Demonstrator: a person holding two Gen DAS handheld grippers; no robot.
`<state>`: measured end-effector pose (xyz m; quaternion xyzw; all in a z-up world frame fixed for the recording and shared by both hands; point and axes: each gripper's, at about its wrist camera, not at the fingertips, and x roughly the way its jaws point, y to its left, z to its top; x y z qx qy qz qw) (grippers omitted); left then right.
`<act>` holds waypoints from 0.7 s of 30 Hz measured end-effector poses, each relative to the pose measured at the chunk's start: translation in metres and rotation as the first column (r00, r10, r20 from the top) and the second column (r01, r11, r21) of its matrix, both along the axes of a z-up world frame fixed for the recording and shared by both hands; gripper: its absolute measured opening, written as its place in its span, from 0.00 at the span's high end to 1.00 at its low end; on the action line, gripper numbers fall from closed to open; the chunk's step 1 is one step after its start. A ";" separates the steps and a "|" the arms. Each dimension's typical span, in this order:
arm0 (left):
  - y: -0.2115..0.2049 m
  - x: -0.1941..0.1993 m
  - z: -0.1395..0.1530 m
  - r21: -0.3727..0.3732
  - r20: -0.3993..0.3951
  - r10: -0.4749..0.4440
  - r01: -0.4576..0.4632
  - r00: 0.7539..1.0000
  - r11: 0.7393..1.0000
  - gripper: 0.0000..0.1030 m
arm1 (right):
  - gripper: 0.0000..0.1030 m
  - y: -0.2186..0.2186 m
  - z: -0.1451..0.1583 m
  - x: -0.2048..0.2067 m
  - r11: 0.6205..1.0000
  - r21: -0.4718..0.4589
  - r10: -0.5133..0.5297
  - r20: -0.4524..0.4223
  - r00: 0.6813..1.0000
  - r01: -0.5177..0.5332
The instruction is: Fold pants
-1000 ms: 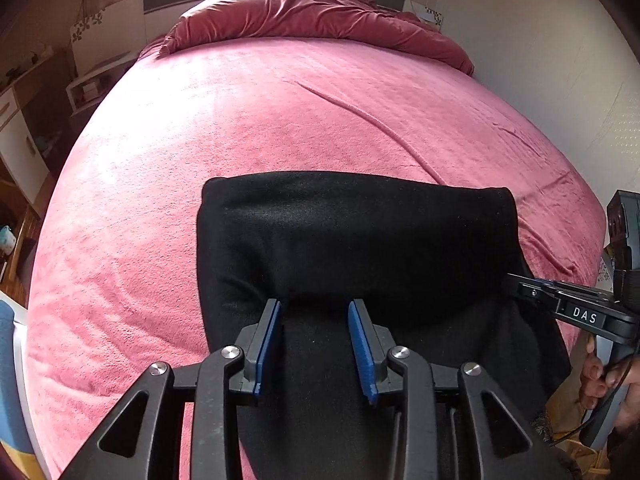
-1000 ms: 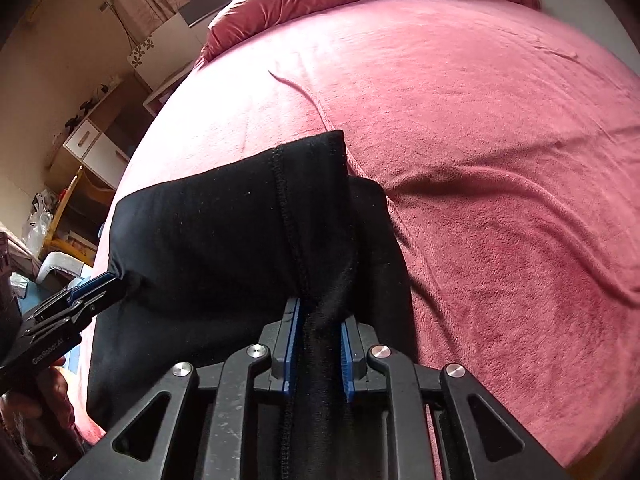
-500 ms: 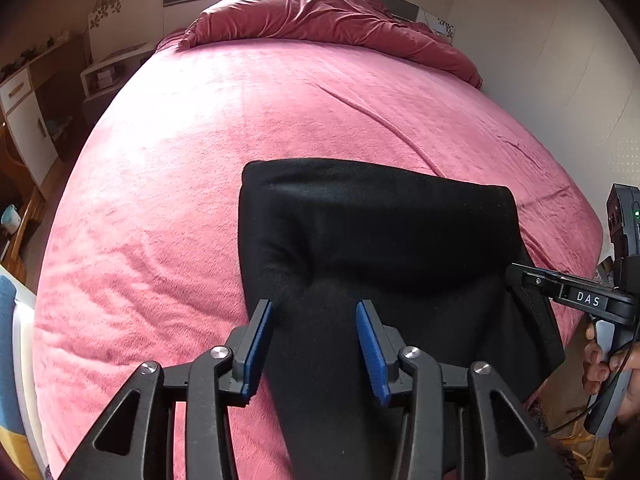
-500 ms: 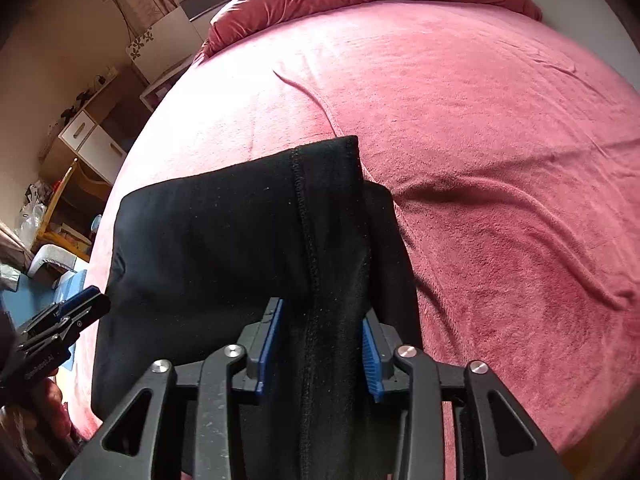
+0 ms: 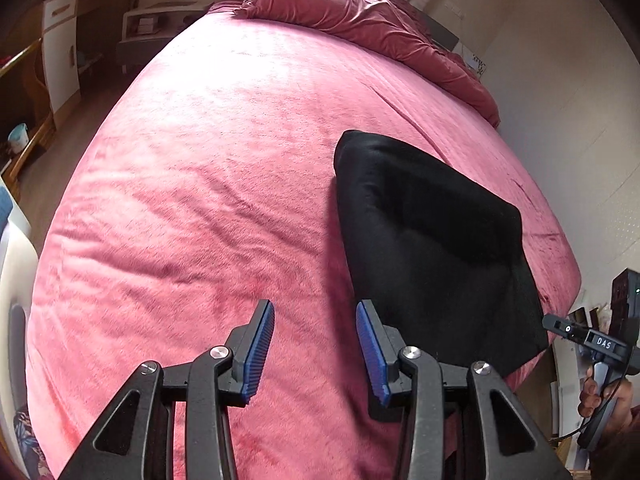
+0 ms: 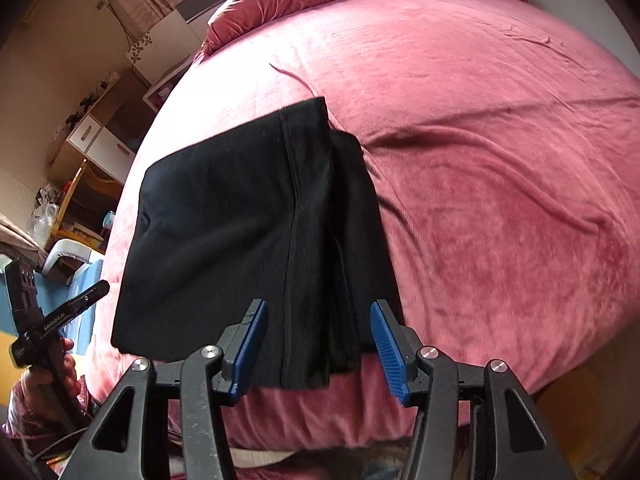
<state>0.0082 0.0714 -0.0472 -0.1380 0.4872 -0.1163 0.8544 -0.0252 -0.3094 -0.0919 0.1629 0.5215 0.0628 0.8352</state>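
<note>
Near the bed's [image 6: 500, 184] edge lie folded pants [image 6: 256, 220]; right gripper's [image 6: 316, 346] fingers opening, left gripper's [image 5: 316, 350] apart.

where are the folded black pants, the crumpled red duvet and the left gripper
folded black pants [image 6: 248, 232]: right wrist view, flat top layer
crumpled red duvet [image 5: 360, 16]: left wrist view, middle of the heap
left gripper [image 5: 316, 350]: left wrist view, gap midway between its fingertips

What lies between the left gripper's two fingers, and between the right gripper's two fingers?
Left wrist view: the left gripper frames only bare pink bedspread. Right wrist view: the opening right gripper has the folded black pants between its fingers.
</note>
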 end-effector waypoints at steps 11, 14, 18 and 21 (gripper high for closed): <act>-0.009 -0.020 -0.002 -0.025 0.004 -0.045 0.045 0.999 0.999 0.58 | 0.75 0.009 -0.009 -0.020 1.000 -0.031 -0.006 -0.029 1.000 0.005; -0.008 -0.020 -0.003 -0.026 0.008 -0.045 0.045 0.999 0.999 0.58 | 0.91 0.014 -0.007 -0.019 0.998 -0.060 0.007 -0.021 1.000 -0.008; -0.012 -0.022 0.000 -0.041 0.021 -0.074 0.075 0.997 0.996 0.58 | 0.94 0.013 0.003 -0.023 0.993 -0.117 0.003 0.018 1.000 -0.001; -0.031 -0.018 -0.008 -0.039 -0.005 -0.144 0.144 0.990 0.989 0.58 | 0.94 0.015 -0.016 -0.015 0.985 -0.171 0.009 -0.028 1.000 -0.013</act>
